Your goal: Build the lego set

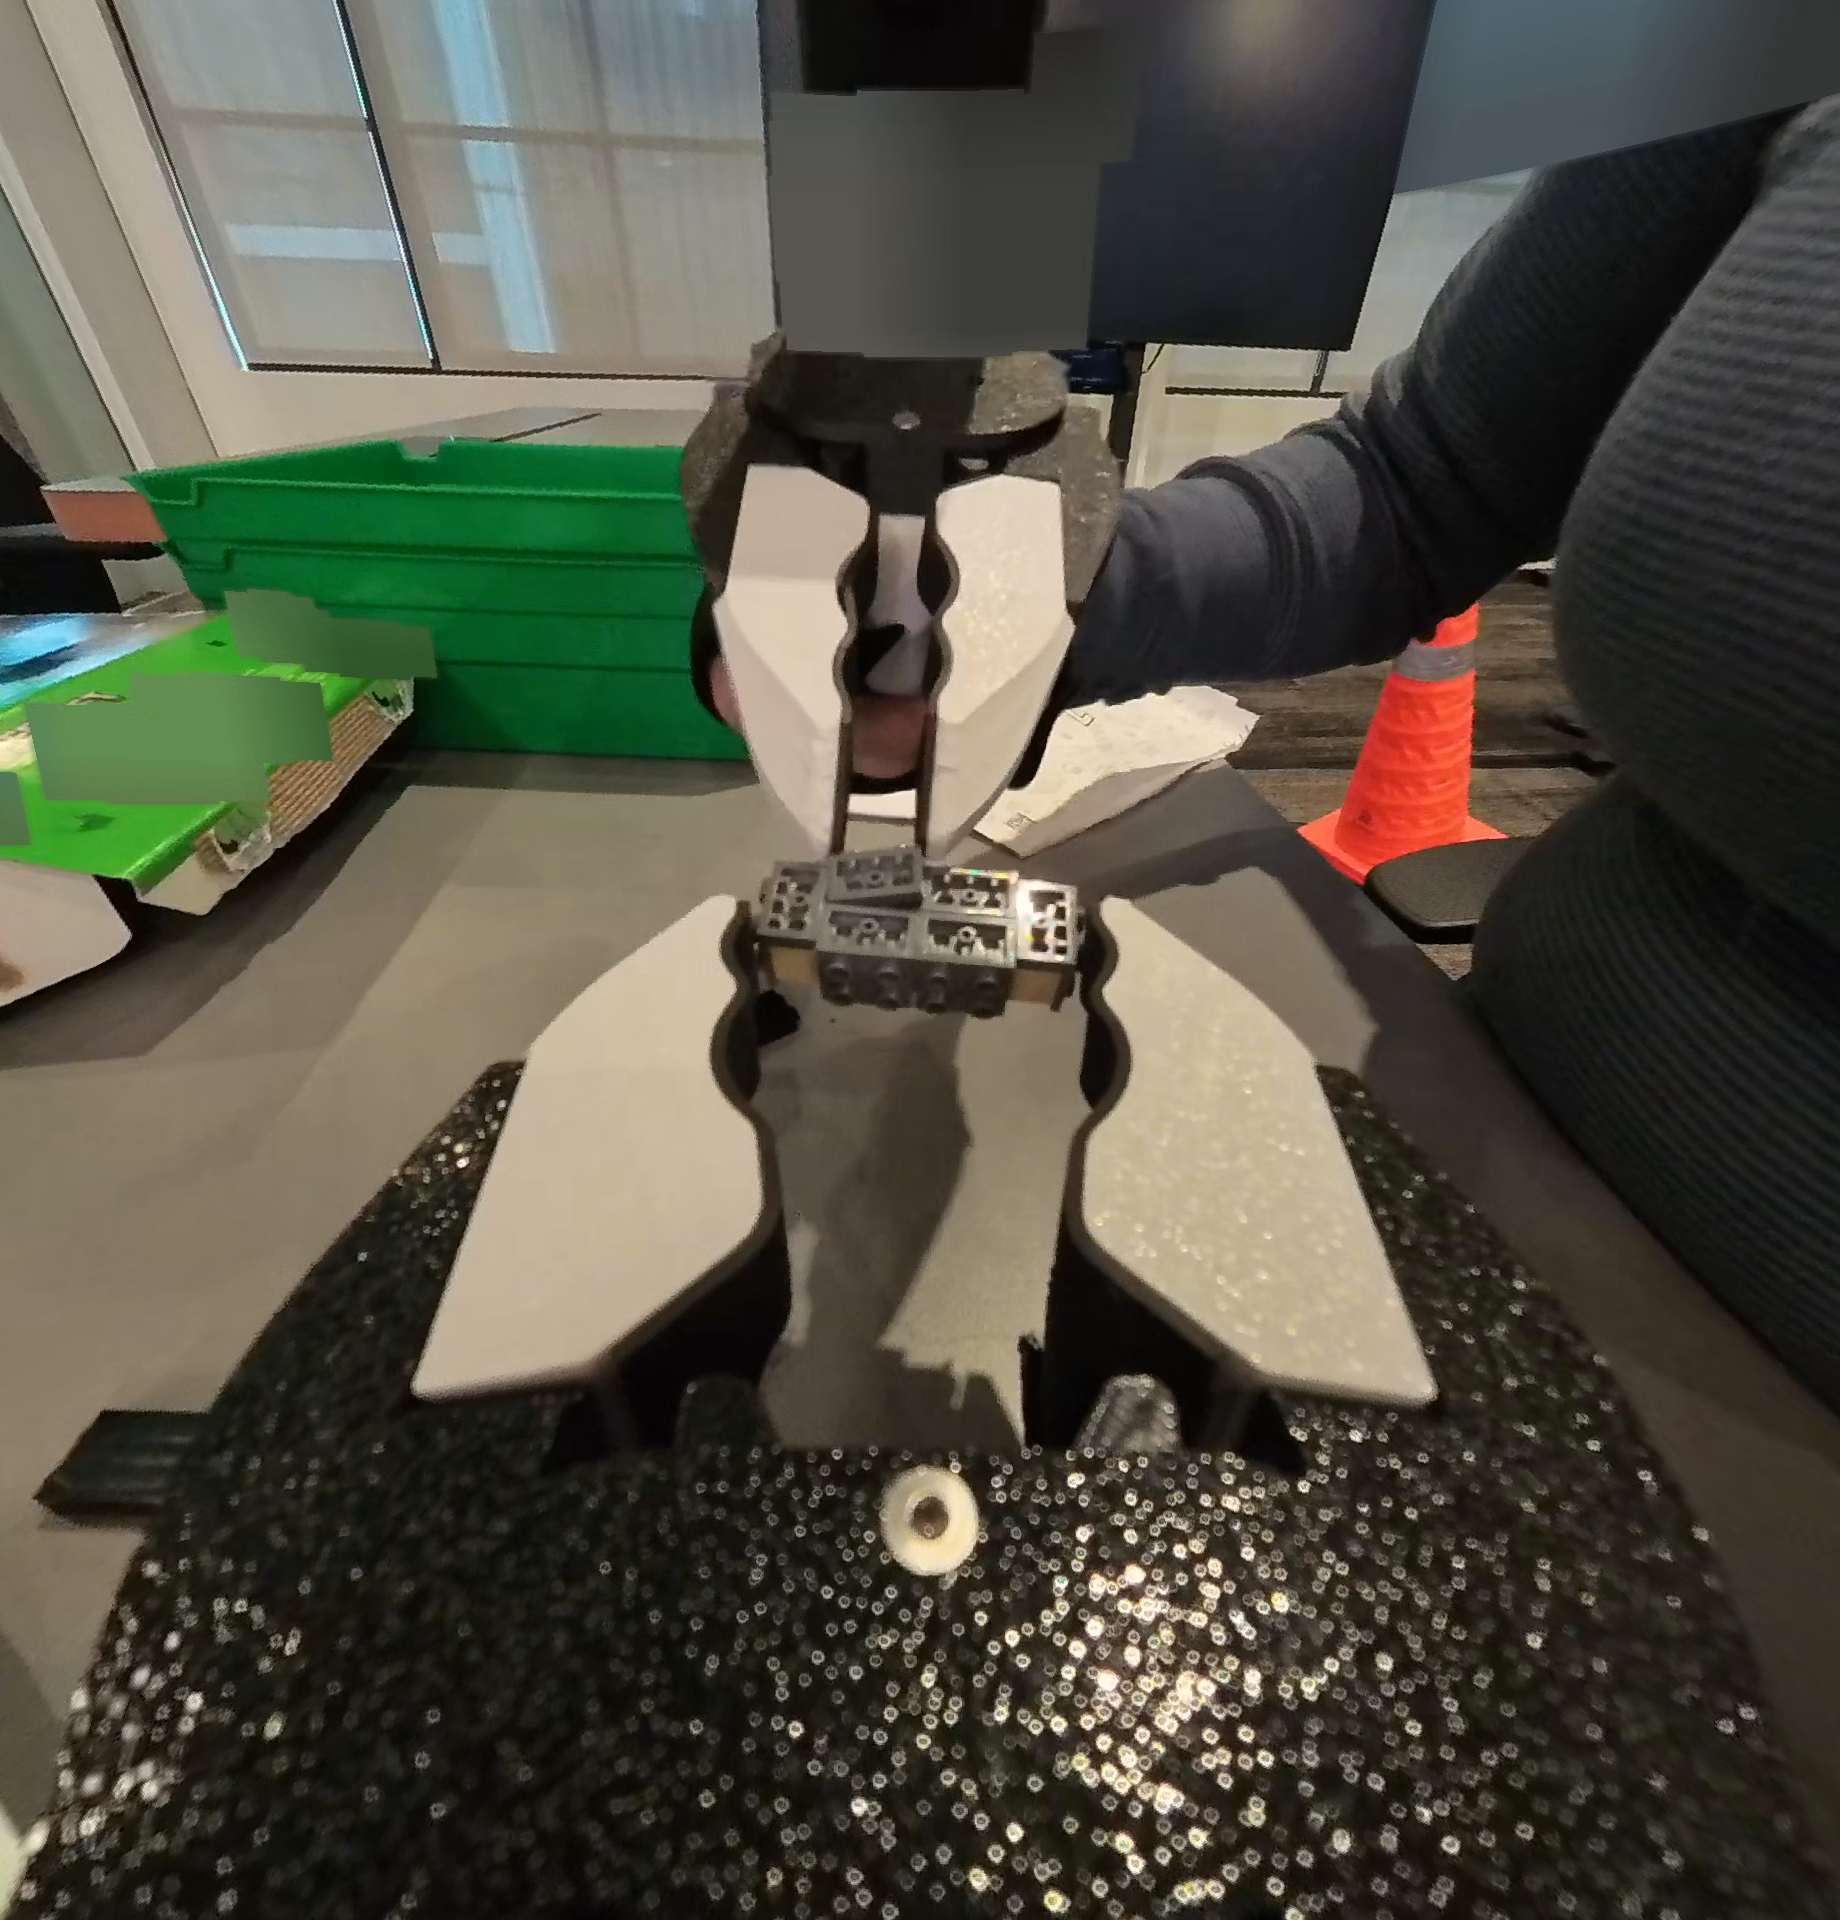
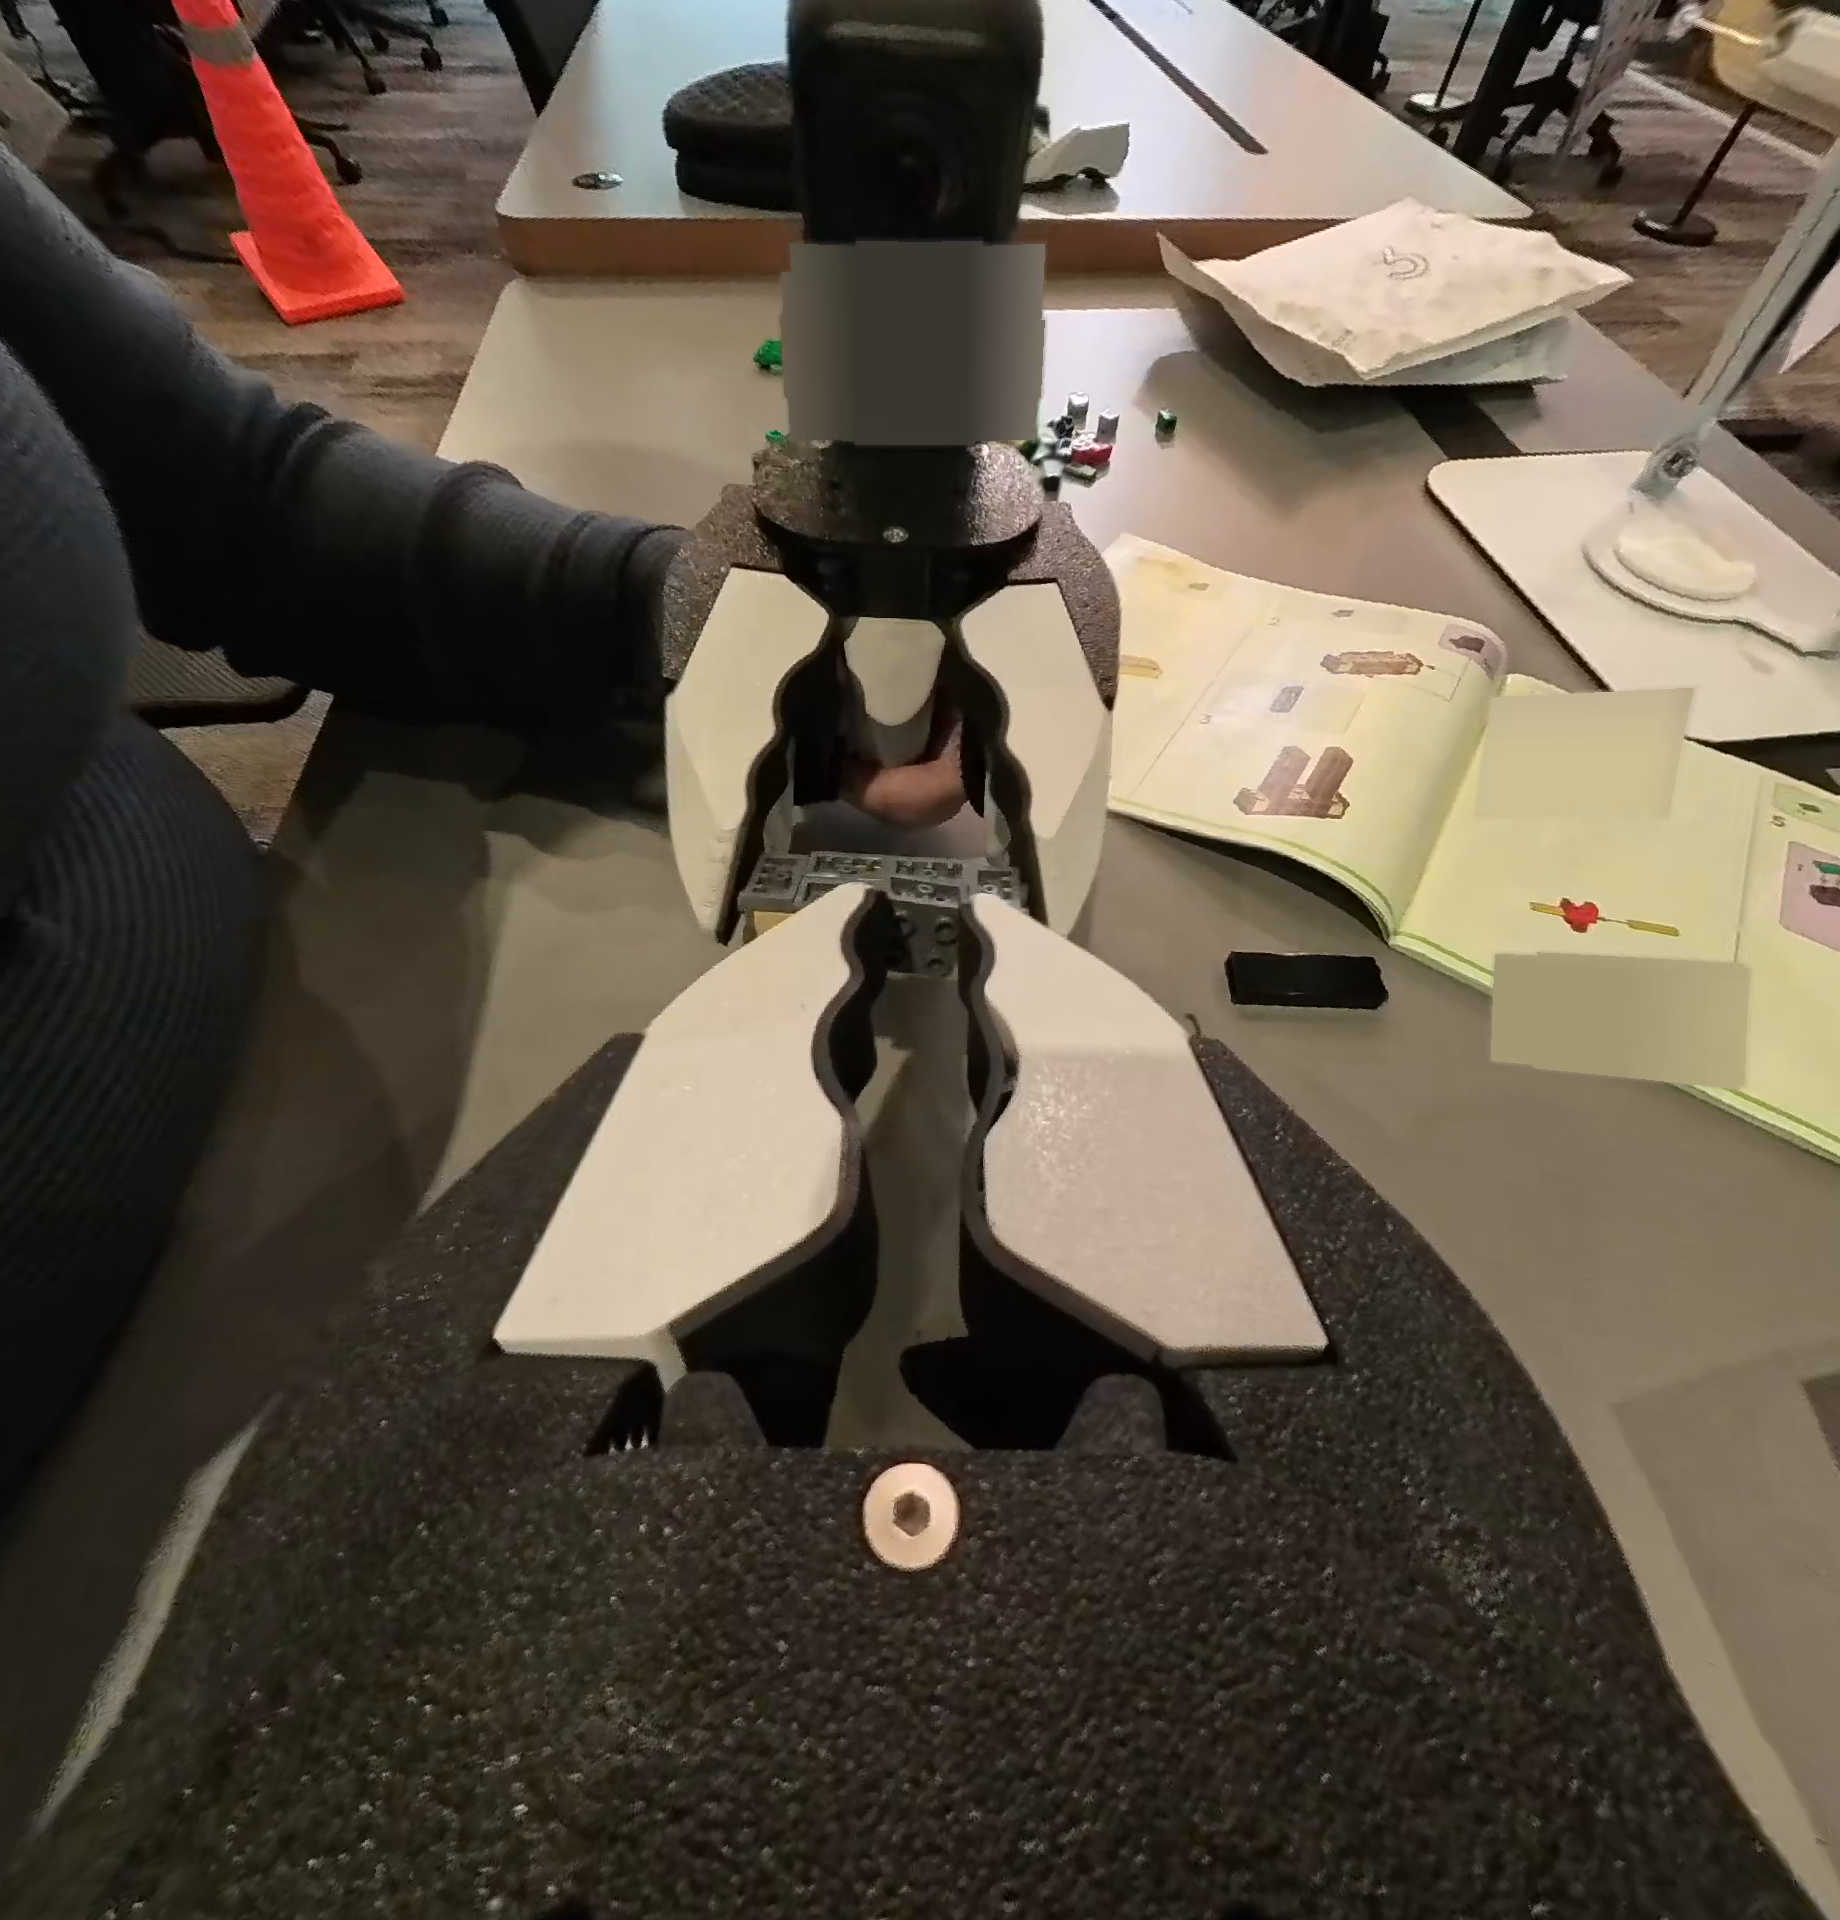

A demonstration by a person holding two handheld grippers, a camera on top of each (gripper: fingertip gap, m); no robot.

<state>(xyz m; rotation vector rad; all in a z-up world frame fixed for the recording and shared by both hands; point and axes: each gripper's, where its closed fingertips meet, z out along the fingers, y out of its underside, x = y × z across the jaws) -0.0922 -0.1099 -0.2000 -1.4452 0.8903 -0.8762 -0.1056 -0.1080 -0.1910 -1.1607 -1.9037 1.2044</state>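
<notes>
Fingers (image 1: pixel 625 1122) of the left gripper (image 1: pixel 914 961) pinch the grey lego assembly (image 1: pixel 916 940) by its ends — held above the bench (image 1: pixel 272 1091); the right gripper (image 1: pixel 888 831) sets a small grey plate (image 1: pixel 876 876) on top.

Right wrist view: right gripper (image 2: pixel 918 940) fingers nearly pressed together at the assembly (image 2: pixel 921 888) — whether they pinch anything, I cannot tell. An instruction booklet (image 2: pixel 1415 790) lies by the bench's right edge.

Daylight from the window (image 1: pixel 376 187) sparkles on the near black plastic, soft shadows cross the counter (image 1: pixel 272 1039), edges bend and blur.
</notes>
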